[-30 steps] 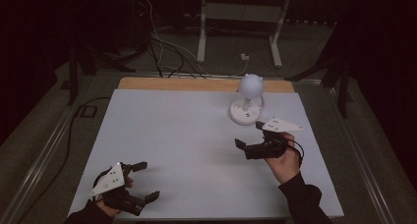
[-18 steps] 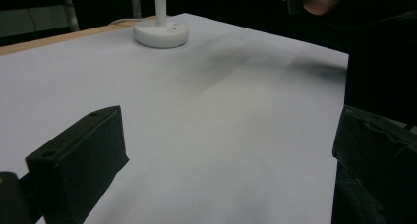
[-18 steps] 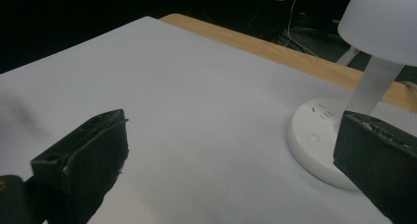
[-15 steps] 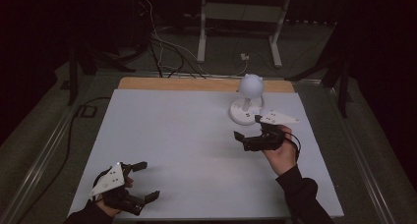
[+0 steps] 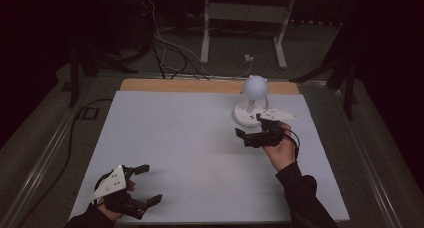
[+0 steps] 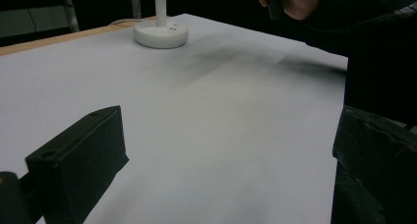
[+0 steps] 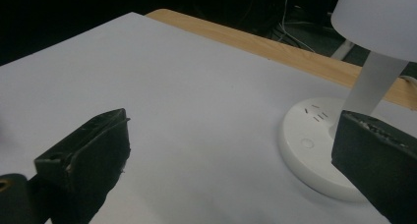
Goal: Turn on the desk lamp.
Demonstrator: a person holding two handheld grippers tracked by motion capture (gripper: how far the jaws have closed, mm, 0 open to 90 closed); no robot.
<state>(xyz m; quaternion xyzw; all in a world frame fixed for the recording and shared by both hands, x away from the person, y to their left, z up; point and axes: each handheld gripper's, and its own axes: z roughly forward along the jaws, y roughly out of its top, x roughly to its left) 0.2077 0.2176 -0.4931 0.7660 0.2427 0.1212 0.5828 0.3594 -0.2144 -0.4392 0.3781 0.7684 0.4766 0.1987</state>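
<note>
the white surface (image 5: 190, 153) takes up most of what i see, bare but for one small white desk lamp (image 5: 254, 102) standing toward its far right, with a strip of wood showing along the far edge. the room around it is dark, with cables on the floor and a pale metal stand beyond the far edge. my right gripper (image 5: 251, 128) hangs with its jaws spread and holding nothing; in the right gripper view the lamp's round base (image 7: 319, 145) lies just ahead of and partly behind the right-hand jaw, its slim stem rising beside that jaw and the shade above. i judge the step in hand to be reaching for the lamp, probably its base or the small button (image 7: 307, 143) on top of it. to do it well i would keep the jaws wide, come in low and slow, and centre the stem or base between them before closing, since a light lamp could tip or slide. my left gripper (image 5: 145, 185) rests well apart, jaws spread too, with bare surface between them.
</note>
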